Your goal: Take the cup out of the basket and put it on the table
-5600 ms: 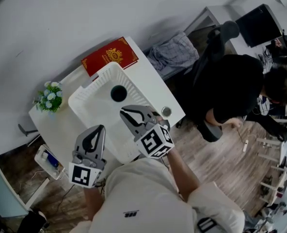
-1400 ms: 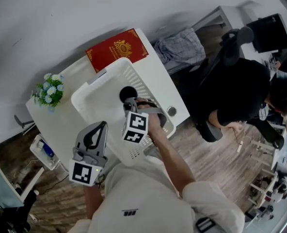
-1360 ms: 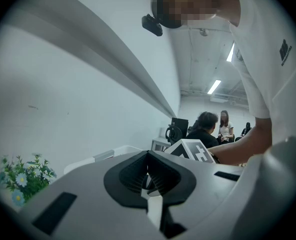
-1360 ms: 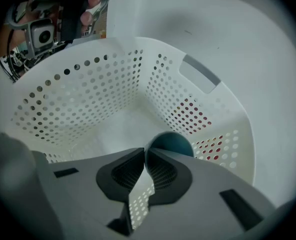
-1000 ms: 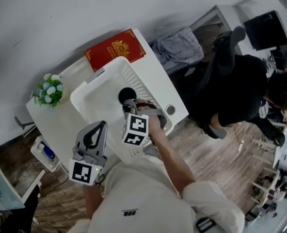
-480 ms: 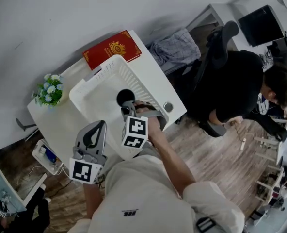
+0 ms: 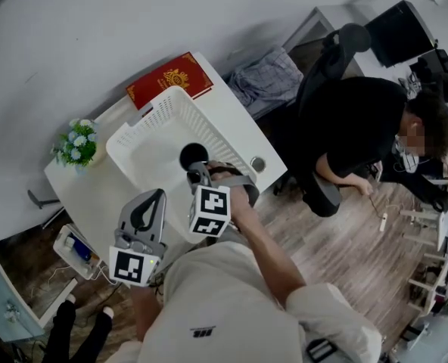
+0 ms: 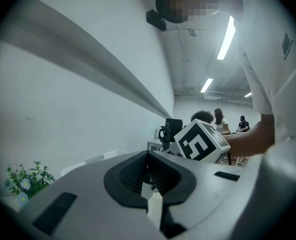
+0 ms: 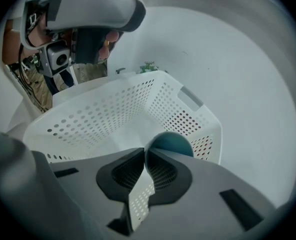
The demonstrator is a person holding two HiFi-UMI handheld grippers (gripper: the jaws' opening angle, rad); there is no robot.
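Observation:
A dark teal cup (image 7: 194, 154) stands inside the white perforated basket (image 7: 144, 138) on the white table (image 7: 231, 116). My right gripper (image 7: 193, 170) reaches down into the basket, and its tips meet at the cup's near rim. In the right gripper view the jaws (image 9: 144, 151) are closed together on the left edge of the cup (image 9: 174, 142). The basket wall (image 9: 113, 109) spreads out behind them. My left gripper (image 7: 158, 197) is held at the basket's near left side, shut and empty. Its jaws (image 8: 148, 156) point toward the wall.
A red book (image 7: 169, 80) lies beyond the basket. A small flower pot (image 7: 76, 144) stands at its left and a small round metal thing (image 7: 257, 163) at the table's right edge. A person in black (image 7: 356, 131) sits close on the right.
Since the oldest frame my right gripper has dropped into the basket and closed at the cup. Over the last second it has stayed there. The left gripper has held still.

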